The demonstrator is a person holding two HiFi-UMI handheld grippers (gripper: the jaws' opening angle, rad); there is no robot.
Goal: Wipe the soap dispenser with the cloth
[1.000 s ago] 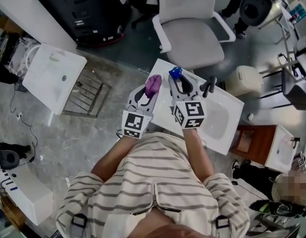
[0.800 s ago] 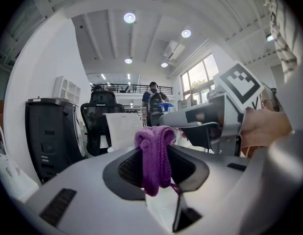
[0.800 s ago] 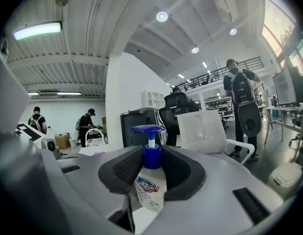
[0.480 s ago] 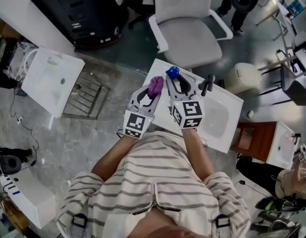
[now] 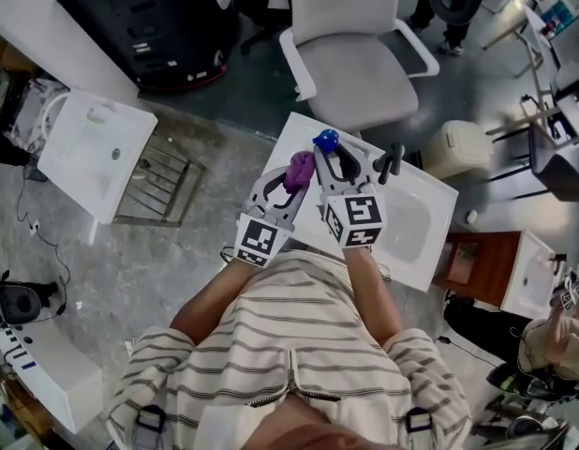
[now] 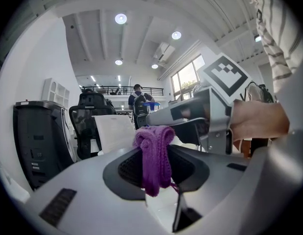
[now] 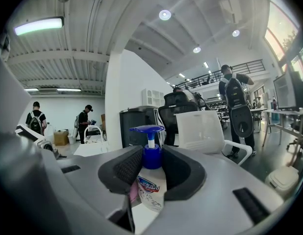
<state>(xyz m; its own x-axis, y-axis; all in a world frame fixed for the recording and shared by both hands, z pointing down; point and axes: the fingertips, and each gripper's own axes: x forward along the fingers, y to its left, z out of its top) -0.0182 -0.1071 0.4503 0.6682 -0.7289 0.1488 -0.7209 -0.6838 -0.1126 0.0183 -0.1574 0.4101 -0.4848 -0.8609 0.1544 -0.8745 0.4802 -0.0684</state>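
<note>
My right gripper [image 5: 330,160] is shut on the soap dispenser [image 5: 325,141], a clear bottle with a blue pump, held upright over the far-left corner of the white basin top [image 5: 423,216]. In the right gripper view the labelled bottle [image 7: 151,180] fills the gap between the black pads. My left gripper [image 5: 291,182] is shut on a folded purple cloth [image 5: 299,168], which sits just left of the bottle. The cloth [image 6: 154,153] hangs between the jaws in the left gripper view, with the right gripper's body close on the right.
A black faucet [image 5: 392,162] stands on the basin right of the bottle. A white office chair [image 5: 357,50] is just beyond. A second white basin [image 5: 91,146] and a metal grate [image 5: 164,180] lie left. A pale bin [image 5: 467,148] stands right.
My left gripper has carried the purple cloth rightwards, closer to the soap dispenser. The right gripper and the bottle have kept still.
</note>
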